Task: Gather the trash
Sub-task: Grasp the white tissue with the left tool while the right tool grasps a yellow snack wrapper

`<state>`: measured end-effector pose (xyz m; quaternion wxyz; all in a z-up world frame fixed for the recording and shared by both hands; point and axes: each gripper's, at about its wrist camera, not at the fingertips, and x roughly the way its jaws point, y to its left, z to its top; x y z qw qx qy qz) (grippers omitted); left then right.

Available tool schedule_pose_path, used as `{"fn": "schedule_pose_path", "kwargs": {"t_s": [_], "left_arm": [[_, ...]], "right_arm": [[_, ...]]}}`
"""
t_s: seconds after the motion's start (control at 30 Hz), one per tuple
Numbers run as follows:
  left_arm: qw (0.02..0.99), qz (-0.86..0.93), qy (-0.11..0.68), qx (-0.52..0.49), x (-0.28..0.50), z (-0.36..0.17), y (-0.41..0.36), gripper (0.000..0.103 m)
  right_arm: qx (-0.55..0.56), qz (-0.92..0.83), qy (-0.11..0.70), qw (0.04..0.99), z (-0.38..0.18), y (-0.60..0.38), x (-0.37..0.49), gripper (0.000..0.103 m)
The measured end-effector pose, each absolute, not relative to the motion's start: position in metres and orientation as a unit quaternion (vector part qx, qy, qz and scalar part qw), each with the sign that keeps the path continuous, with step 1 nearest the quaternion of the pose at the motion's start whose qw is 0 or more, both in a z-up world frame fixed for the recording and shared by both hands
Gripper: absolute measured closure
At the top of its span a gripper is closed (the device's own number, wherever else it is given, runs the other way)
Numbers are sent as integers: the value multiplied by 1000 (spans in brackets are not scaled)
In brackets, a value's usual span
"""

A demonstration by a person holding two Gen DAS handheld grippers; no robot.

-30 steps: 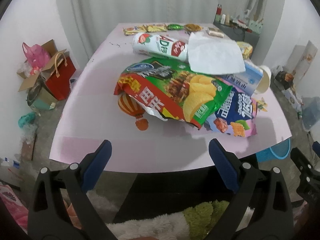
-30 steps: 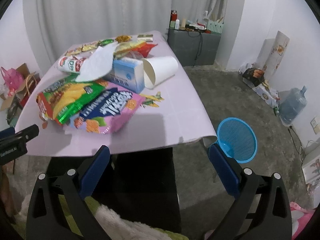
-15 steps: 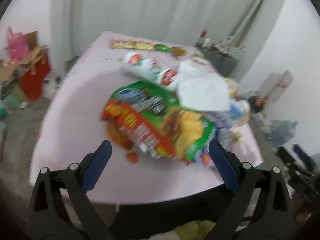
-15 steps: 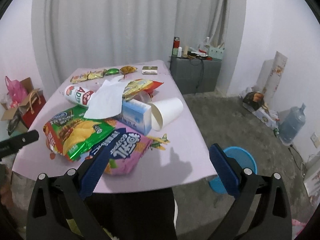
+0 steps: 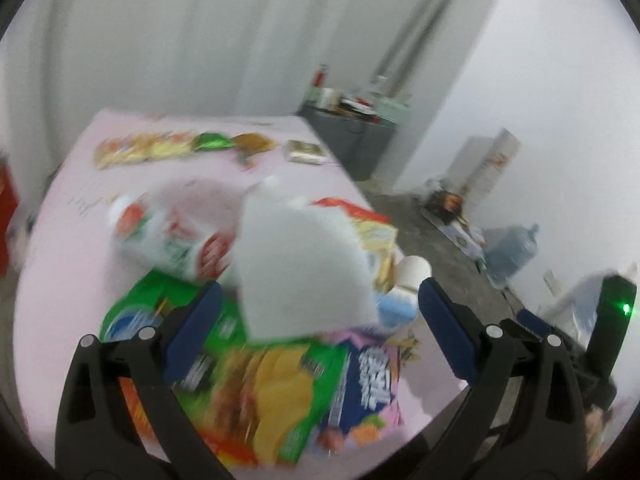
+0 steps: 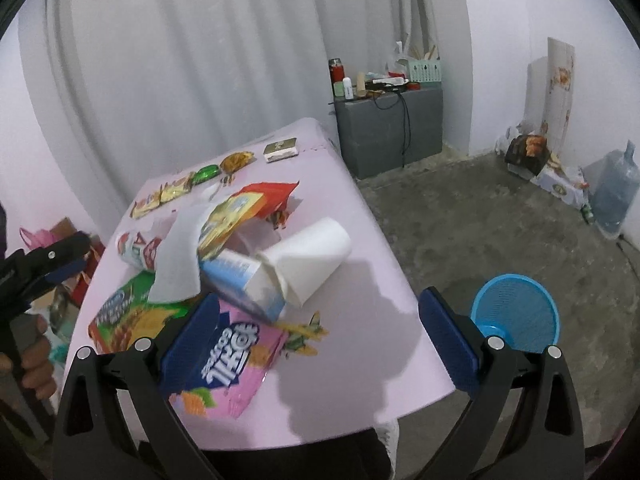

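A heap of trash lies on the pink table (image 6: pixel 384 300): a green chip bag (image 5: pixel 256 380), a pink and blue snack bag (image 6: pixel 228 364), a white napkin (image 5: pixel 296 272), a milk carton (image 6: pixel 240 280), a tipped paper cup (image 6: pixel 312 256) and a red-and-white tube (image 5: pixel 168 236). My left gripper (image 5: pixel 316 328) hangs open above the heap, its view blurred. My right gripper (image 6: pixel 320 340) stands open over the table's near right part, holding nothing. The left gripper also shows at the left edge of the right wrist view (image 6: pixel 44 264), held by a hand (image 6: pixel 36 364).
A blue mesh bin (image 6: pixel 516 316) stands on the floor right of the table. Small wrappers (image 6: pixel 176 192) and a flat box (image 6: pixel 282 149) lie at the table's far end. A grey cabinet (image 6: pixel 388 128), a water jug (image 6: pixel 612 192) and white curtains surround it.
Both grippers rose and moved forward over the table; the trash heap now sits closer beneath them. The left view swung right and blurred. Neither gripper closed.
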<state>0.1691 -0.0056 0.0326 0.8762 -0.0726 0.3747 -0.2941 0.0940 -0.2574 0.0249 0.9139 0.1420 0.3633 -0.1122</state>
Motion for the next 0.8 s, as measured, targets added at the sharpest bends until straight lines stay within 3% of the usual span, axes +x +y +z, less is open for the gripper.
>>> {"fn": "schedule_pose_path", "kwargs": {"t_s": [0.33, 0.43, 0.57, 0.8], "left_arm": [[846, -286, 450, 6, 243, -20, -62, 10], [836, -279, 472, 22, 247, -32, -64, 27], [824, -286, 489, 0, 249, -40, -60, 34], [817, -298, 493, -24, 245, -36, -52, 57]], "right_arm": [[199, -63, 374, 904, 14, -282, 133, 8], [211, -44, 369, 904, 17, -286, 142, 11], [235, -17, 365, 901, 18, -292, 156, 17], [288, 39, 368, 883, 12, -287, 178, 29]]}}
